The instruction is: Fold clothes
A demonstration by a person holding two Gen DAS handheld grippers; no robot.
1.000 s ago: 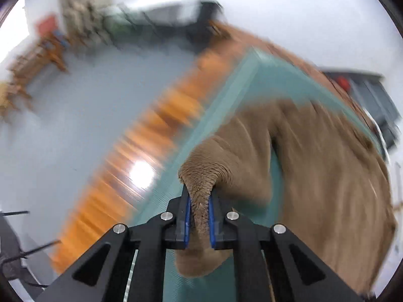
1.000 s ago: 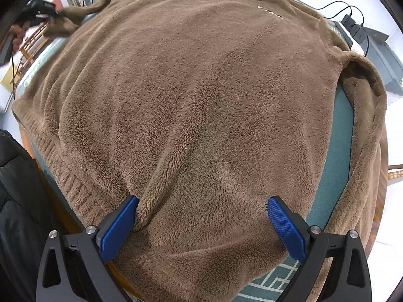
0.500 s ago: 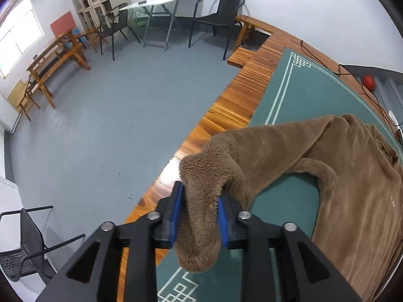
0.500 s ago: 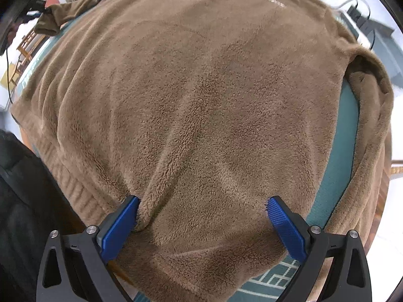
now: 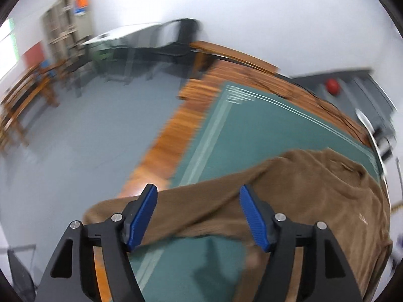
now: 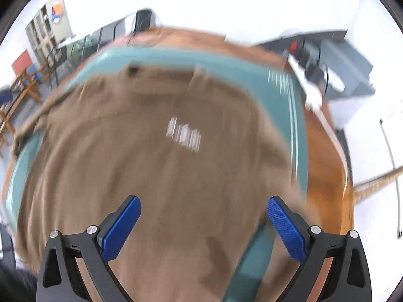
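Holding both the left gripper (image 5: 197, 214) and right gripper (image 6: 204, 226) with jaws spread and gripping nothing, you are hovering over the sweater (image 6: 156, 156), which is lying unfolded on the mat (image 5: 252, 136); its sleeve (image 5: 201, 201) is stretching flat beyond your left jaws, so every fold is remaining.

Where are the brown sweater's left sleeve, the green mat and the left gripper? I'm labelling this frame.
sleeve (image 5: 191, 201): left wrist view, mid-length of the stretched-out arm.
green mat (image 5: 264, 130): left wrist view, bare area beyond the sweater.
left gripper (image 5: 199, 214): left wrist view, midway between the open blue fingertips.
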